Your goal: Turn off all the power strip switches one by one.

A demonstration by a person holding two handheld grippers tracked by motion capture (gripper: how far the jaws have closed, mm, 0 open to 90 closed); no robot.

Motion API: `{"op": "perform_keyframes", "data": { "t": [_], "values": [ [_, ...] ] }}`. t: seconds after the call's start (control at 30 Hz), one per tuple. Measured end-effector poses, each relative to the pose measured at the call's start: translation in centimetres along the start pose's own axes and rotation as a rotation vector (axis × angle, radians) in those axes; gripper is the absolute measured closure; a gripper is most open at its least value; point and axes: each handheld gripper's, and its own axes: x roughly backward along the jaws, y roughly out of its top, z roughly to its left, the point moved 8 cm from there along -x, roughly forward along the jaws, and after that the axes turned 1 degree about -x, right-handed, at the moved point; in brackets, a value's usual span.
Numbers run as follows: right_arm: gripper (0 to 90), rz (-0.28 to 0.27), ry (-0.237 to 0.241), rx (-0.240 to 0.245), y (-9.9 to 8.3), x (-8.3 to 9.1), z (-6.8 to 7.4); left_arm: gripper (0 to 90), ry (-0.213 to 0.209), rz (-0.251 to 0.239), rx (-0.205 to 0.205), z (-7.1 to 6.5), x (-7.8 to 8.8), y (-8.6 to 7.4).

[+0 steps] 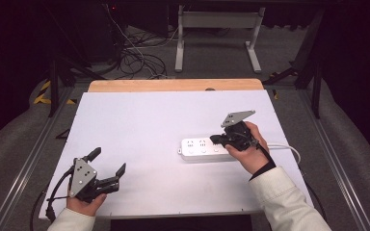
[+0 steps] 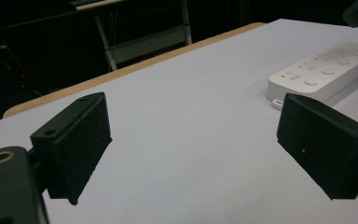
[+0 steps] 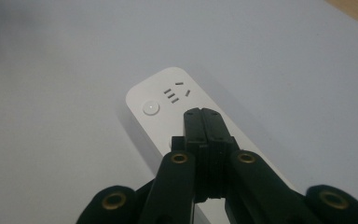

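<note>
A white power strip [image 1: 203,148] lies right of centre on the white table top, its cable [image 1: 289,147] running off to the right. My right gripper [image 1: 215,139] is shut with nothing between its jaws and hovers over the strip's middle. In the right gripper view the closed tips [image 3: 204,114] sit just behind the end socket and round button of the strip [image 3: 168,95]. My left gripper [image 1: 108,162] rests near the table's front left corner, open and empty. In the left gripper view its wide-apart jaws frame bare table, with the strip [image 2: 324,70] at the upper right.
The white sheet [image 1: 149,130] covers a wooden table whose far edge [image 1: 173,85] shows as a tan strip. Beyond it are a white desk frame [image 1: 217,33] and loose cables [image 1: 135,53] on the floor. Metal rails [image 1: 24,163] run along both sides.
</note>
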Motion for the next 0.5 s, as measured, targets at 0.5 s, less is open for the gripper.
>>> {"op": "perform_keyframes", "data": {
  "t": [0.5],
  "values": [
    [90.0, 0.039, 0.047, 0.037, 1.2, -2.3, 1.5, 10.3, 0.000, -0.001, 0.000, 0.0, 0.0, 0.0]
  ]
}}
